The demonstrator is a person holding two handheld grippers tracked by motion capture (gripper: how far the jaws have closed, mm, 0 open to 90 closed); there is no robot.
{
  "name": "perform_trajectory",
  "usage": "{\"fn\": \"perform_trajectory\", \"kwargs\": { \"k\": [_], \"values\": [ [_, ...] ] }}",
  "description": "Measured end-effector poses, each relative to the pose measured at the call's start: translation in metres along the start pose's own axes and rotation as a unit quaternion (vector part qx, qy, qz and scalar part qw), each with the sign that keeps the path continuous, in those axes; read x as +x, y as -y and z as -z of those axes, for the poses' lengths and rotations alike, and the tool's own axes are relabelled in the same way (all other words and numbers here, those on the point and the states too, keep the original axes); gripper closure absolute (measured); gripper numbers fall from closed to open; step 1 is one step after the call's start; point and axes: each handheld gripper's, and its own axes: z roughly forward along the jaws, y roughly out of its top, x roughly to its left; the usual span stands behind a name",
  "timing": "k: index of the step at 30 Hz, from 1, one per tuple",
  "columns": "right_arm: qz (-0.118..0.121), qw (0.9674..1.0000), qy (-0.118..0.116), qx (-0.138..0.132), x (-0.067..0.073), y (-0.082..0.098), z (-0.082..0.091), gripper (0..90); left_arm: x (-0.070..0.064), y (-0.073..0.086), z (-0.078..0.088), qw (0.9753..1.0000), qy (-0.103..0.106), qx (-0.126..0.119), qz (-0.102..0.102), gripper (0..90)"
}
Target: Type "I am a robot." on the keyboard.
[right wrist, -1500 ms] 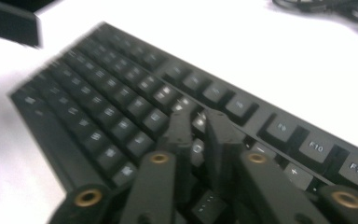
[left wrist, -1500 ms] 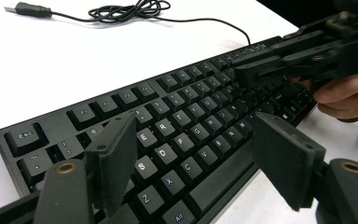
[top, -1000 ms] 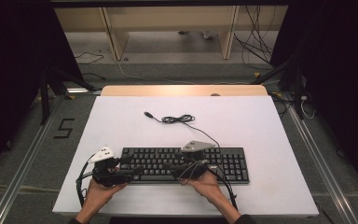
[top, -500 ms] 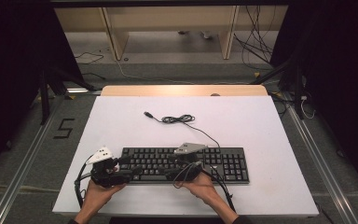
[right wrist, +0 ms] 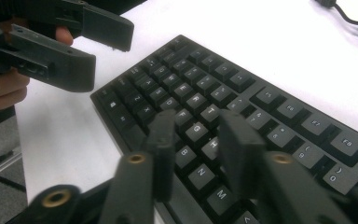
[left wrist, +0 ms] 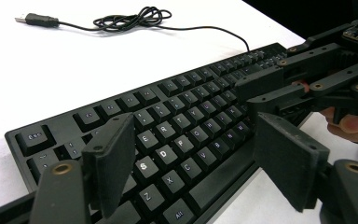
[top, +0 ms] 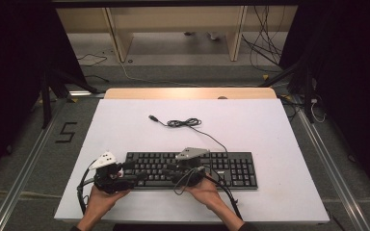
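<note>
The keyboard (top: 191, 169) lies flat on the bench (top: 270, 130), directly under both hand-held grippers, its cable (top: 188, 124) trailing away beyond them to a loose coil and a free plug. Over the last second the right hand-held gripper (top: 171, 167) has slid leftward along the key rows, closing on the left hand-held gripper (top: 131, 172), which has barely moved; I judge the person is working across the keys, perhaps lining up to press one, rather than lifting the board. In its own view the left hand-held gripper (left wrist: 196, 165) has its jaws spread wide over the left letter keys, gripping nothing. The right hand-held gripper (right wrist: 196, 135) has its jaws part open, a narrower gap, hanging just above the middle letter keys; whether a tip touches a key I cannot tell.
</note>
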Motion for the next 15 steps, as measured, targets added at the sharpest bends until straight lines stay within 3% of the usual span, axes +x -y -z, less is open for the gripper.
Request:
{"fn": "perform_trajectory", "kwargs": {
  "k": [7, 15],
  "values": [
    [0.004, 0.9999, 0.002, 0.014, 0.003, -0.001, -0.008, 86.1, 0.000, 0.000, 0.000, 1.0000, -0.001, 0.002, -0.001, 29.0],
    [0.003, 0.9994, 0.011, 0.032, 0.003, 0.001, -0.018, 90.0, 0.001, 0.000, 0.000, 1.0000, -0.001, 0.001, 0.000, 29.0]
  ]
}}
